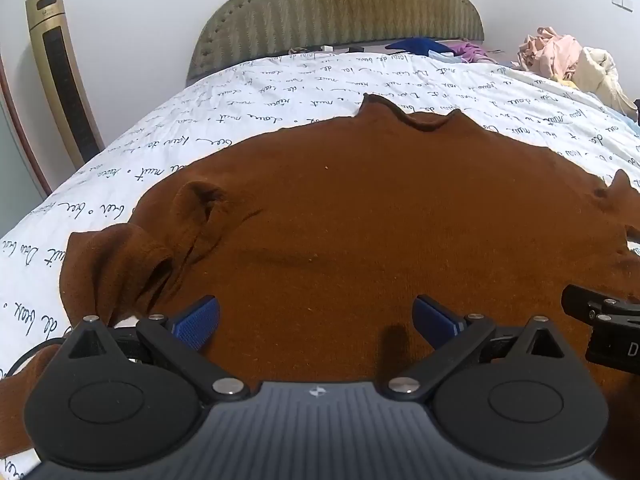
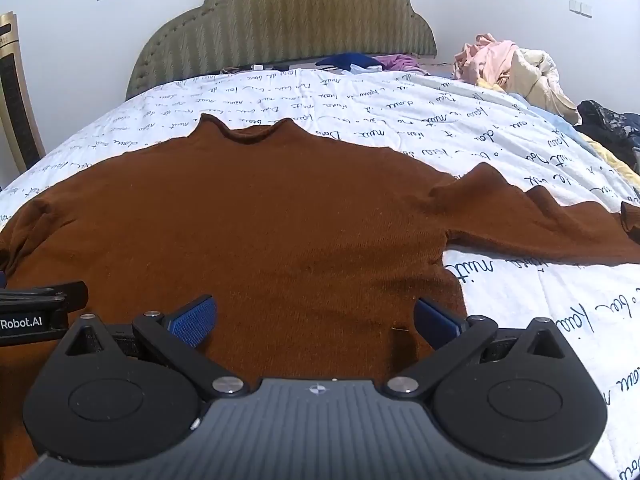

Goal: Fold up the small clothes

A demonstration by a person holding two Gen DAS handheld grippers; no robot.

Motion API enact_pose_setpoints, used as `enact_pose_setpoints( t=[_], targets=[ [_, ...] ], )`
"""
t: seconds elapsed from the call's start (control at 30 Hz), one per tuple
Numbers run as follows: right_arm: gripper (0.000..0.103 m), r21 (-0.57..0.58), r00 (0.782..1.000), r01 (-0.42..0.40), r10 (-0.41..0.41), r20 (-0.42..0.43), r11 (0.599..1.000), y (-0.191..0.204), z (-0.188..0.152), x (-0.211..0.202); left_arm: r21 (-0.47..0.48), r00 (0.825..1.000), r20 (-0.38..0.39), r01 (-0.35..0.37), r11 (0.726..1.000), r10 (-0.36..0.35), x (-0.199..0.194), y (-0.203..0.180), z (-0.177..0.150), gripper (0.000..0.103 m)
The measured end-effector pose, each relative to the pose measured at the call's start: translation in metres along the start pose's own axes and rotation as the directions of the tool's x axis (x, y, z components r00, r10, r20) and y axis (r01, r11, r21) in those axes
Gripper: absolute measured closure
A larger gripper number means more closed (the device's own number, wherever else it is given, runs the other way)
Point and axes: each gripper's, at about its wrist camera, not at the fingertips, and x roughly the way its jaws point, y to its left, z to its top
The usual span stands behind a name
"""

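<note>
A brown knit sweater (image 1: pixel 360 208) lies spread flat on the bed, collar toward the headboard; it fills the right wrist view (image 2: pixel 260 220) too. Its left sleeve (image 1: pixel 120 264) is bunched and crumpled. Its right sleeve (image 2: pixel 560 224) lies stretched out to the right. My left gripper (image 1: pixel 316 320) is open and empty, low over the sweater's hem on the left side. My right gripper (image 2: pixel 316 320) is open and empty over the hem near the sweater's right edge. The right gripper's body shows at the right edge of the left wrist view (image 1: pixel 604 332).
The bed has a white sheet with black script (image 2: pixel 400 112) and a green padded headboard (image 2: pixel 280 28). A pile of pink and cream clothes (image 2: pixel 516 72) sits at the far right corner, with blue and purple garments (image 2: pixel 360 61) by the headboard. A gold tower unit (image 1: pixel 60 76) stands left.
</note>
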Motion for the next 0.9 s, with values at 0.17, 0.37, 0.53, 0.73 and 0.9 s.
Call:
enact_pose_setpoints(
  t=[0.17,0.37,0.53,0.73,0.9],
  targets=[
    [0.0,0.012,1.0,-0.014,0.014,-0.007,1.0,0.0,0.0,0.004,-0.005,1.0,0.001,-0.003,1.0,0.003,0.0,0.0,0.0,0.0],
    [0.0,0.013,1.0,-0.012,0.012,-0.01,1.0,0.001,-0.001,0.002,-0.007,1.0,0.007,-0.016,1.0,0.016,-0.002,-0.004,-0.004,0.0],
    [0.0,0.016,1.0,-0.013,0.013,-0.011,1.0,-0.001,-0.002,0.002,-0.01,1.0,0.003,0.003,1.0,-0.003,-0.001,0.0,-0.002,0.0],
    [0.0,0.016,1.0,-0.014,0.014,-0.009,1.0,-0.002,-0.002,0.002,-0.017,1.0,-0.007,0.009,1.0,-0.009,0.0,0.0,-0.002,0.0],
    [0.0,0.016,1.0,-0.013,0.013,-0.006,1.0,-0.004,-0.002,0.002,-0.01,1.0,0.0,0.013,1.0,-0.013,0.0,-0.001,-0.002,0.0]
  ],
)
